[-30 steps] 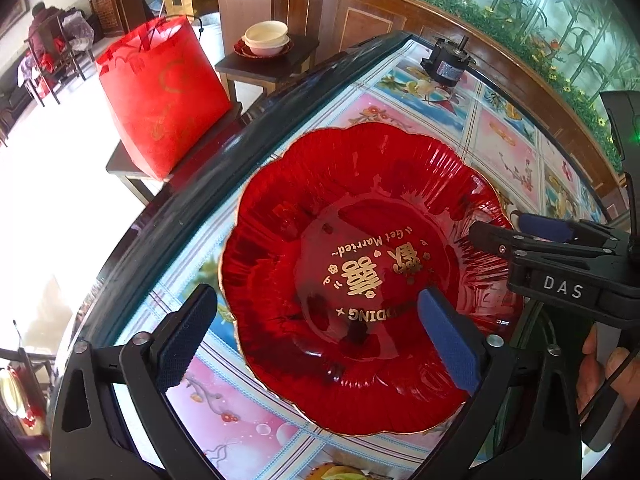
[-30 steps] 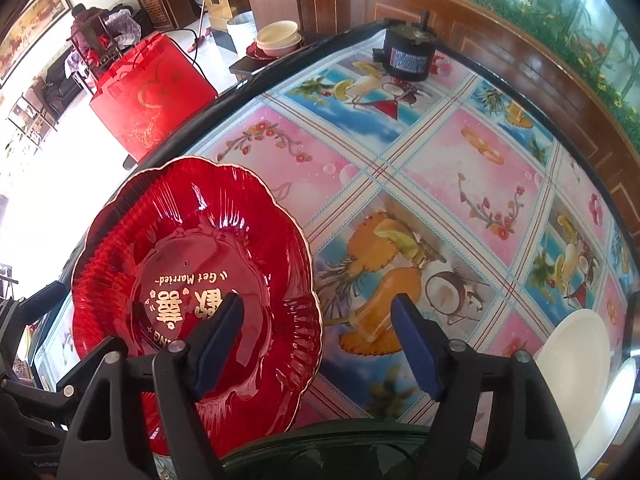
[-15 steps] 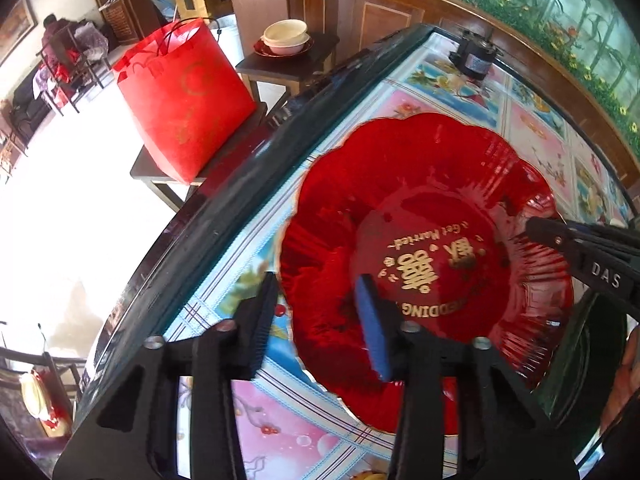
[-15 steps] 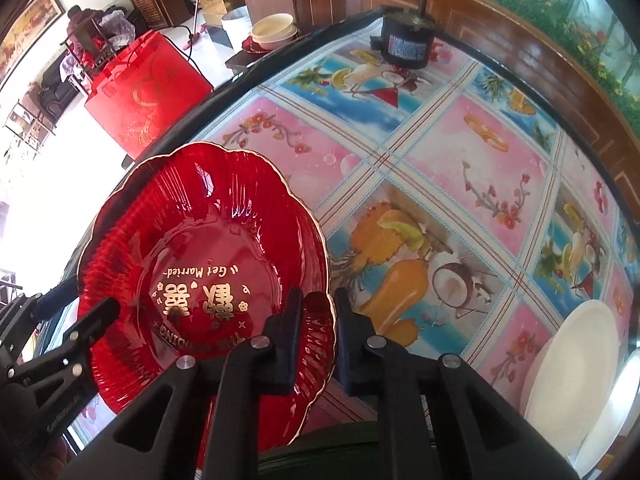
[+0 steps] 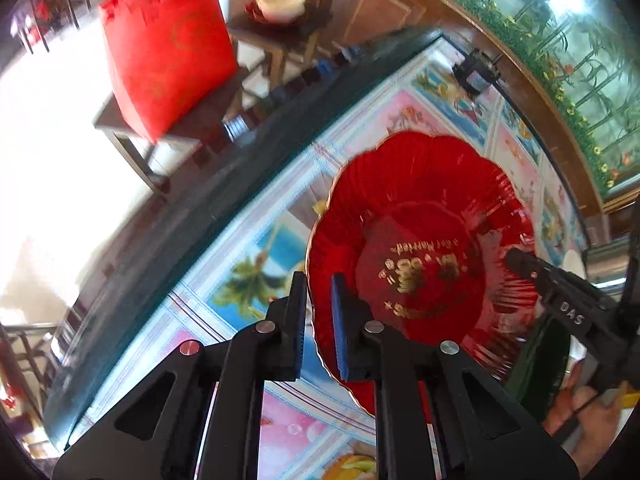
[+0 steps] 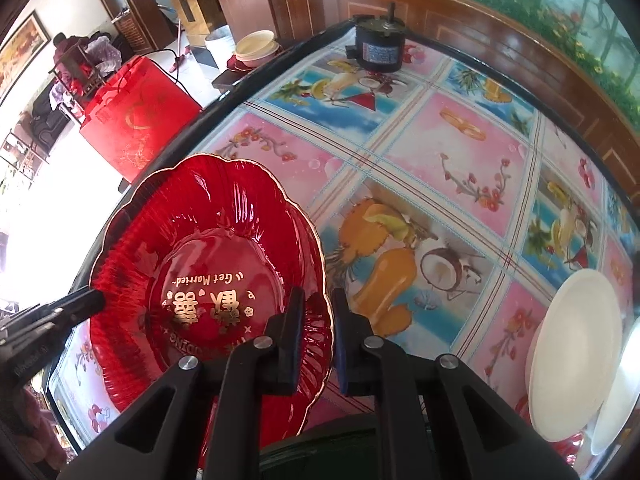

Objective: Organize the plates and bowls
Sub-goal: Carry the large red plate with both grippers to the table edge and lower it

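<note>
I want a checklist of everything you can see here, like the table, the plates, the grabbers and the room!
Surface: table under a fruit-and-flower cloth.
Job's things: red plate, gold lettering; white plates at the table's right edge.
Clutter: small black motor on the far side.
Grippers: left gripper and right gripper each shut on opposite rims of the red plate.
Cables: nothing seen on the table.
Surroundings: red bag, stacked bowls on a side table.
</note>
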{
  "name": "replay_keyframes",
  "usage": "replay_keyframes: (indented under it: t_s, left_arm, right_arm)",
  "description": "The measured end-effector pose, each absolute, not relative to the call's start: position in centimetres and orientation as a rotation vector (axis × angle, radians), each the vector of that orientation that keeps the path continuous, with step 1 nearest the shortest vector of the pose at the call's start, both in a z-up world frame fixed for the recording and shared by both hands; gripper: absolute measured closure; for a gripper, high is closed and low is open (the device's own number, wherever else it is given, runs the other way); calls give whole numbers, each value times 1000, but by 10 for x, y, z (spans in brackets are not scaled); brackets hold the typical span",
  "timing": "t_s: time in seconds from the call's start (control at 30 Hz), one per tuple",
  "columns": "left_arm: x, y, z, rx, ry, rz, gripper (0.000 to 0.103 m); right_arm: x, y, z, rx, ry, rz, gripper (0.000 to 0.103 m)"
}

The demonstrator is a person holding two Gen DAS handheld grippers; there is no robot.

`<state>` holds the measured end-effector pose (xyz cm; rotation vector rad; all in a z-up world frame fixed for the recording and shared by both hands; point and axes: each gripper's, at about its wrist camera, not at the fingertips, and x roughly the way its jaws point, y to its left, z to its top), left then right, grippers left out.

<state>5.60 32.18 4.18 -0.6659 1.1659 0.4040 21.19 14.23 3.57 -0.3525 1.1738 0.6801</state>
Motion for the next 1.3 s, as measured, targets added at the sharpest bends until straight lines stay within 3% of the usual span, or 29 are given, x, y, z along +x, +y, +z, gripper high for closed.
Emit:
replay_keyframes:
  t_s: [0.23, 0.83, 1.3]
  left_arm:
    - [55, 327, 38, -749, 1177, 371, 91]
    - [40, 328, 56, -658, 1176, 374, 92]
    - [-31, 338, 86, -554, 1197, 350, 92]
  right_arm:
    - [211, 142, 33, -345, 1187, 689, 91]
    - [195, 140, 42, -331, 1166, 700, 92]
    - [112, 140, 64, -266, 1181, 729, 92]
